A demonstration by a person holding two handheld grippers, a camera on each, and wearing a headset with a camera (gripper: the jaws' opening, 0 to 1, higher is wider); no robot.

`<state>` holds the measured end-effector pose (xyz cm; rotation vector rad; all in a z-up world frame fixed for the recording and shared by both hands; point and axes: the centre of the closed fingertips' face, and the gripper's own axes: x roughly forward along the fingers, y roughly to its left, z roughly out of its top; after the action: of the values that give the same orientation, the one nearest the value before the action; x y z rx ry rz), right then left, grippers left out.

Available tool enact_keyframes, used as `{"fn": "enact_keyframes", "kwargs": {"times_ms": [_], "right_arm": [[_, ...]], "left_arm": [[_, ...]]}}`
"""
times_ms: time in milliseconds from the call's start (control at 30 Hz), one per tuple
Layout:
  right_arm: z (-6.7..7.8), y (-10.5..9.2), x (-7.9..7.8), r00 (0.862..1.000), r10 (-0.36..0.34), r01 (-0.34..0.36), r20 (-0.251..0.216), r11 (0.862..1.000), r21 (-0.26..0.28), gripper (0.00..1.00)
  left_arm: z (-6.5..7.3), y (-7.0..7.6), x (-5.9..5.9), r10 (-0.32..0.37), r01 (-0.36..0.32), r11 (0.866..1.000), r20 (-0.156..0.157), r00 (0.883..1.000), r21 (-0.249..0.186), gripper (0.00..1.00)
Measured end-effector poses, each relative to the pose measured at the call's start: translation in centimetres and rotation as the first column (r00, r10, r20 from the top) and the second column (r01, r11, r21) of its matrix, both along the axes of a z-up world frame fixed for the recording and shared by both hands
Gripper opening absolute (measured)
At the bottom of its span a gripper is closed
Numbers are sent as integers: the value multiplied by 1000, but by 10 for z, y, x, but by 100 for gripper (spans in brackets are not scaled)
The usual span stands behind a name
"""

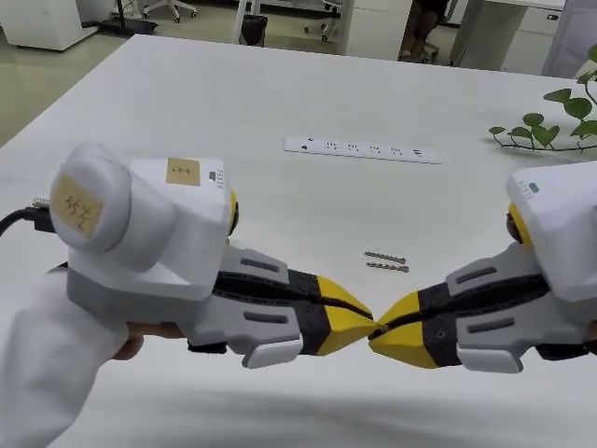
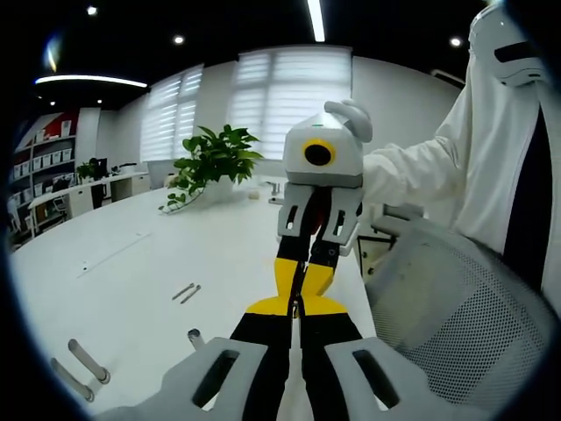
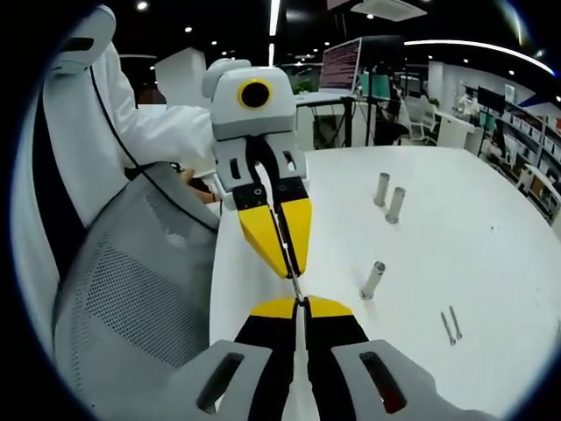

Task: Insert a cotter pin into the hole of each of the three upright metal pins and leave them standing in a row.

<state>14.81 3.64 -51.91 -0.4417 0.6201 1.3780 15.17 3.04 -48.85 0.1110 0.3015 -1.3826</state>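
My left gripper (image 1: 366, 319) and right gripper (image 1: 377, 336) meet tip to tip above the white table's near edge, both with jaws closed. A thin cotter pin (image 3: 295, 286) bridges the two tips, and each gripper seems to pinch one end. Two more cotter pins (image 1: 385, 262) lie side by side on the table just beyond the tips. Three metal pins stand on the table in the right gripper view: two close together (image 3: 389, 196) and one nearer (image 3: 373, 280). In the head view the left gripper's body hides them.
A white power strip (image 1: 362, 148) lies across the middle of the table (image 1: 187, 112). A leafy plant (image 1: 558, 119) sits at the far right edge. A mesh office chair (image 3: 123, 289) and the person's white sleeve (image 1: 37, 373) are close behind the grippers.
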Motion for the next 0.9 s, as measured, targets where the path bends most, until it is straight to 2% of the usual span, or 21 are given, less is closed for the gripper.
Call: {"fn": "enact_keyframes", "kwargs": {"times_ms": [133,233,400,600,733,900], "right_arm": [[0,-1,-2,1000,15,-15,-2,1000,-6,0],[1,0,-3,1000,22,-22,-2,1000,-4,0],[2,0,-6,999,49,-49,-4,999,-14,0],[0,-1,-7,998,66,-66,-6,997,-34,0],[-2,-1,-10,997,76,-77,-23,996,-46,0],[-4,-2,-10,996,74,-76,-40,996,-55,0]], "left_arm": [[-7,2,-3,-20,20,999,-2,1000,36,0],[-8,2,-3,-25,25,999,-1,1000,42,0],[-13,2,-6,-53,52,995,16,998,85,0],[-12,1,-7,-66,66,995,6,998,78,0],[-13,0,-9,-84,83,992,11,996,90,0],[-15,-1,-11,-89,88,992,2,996,90,0]]}}
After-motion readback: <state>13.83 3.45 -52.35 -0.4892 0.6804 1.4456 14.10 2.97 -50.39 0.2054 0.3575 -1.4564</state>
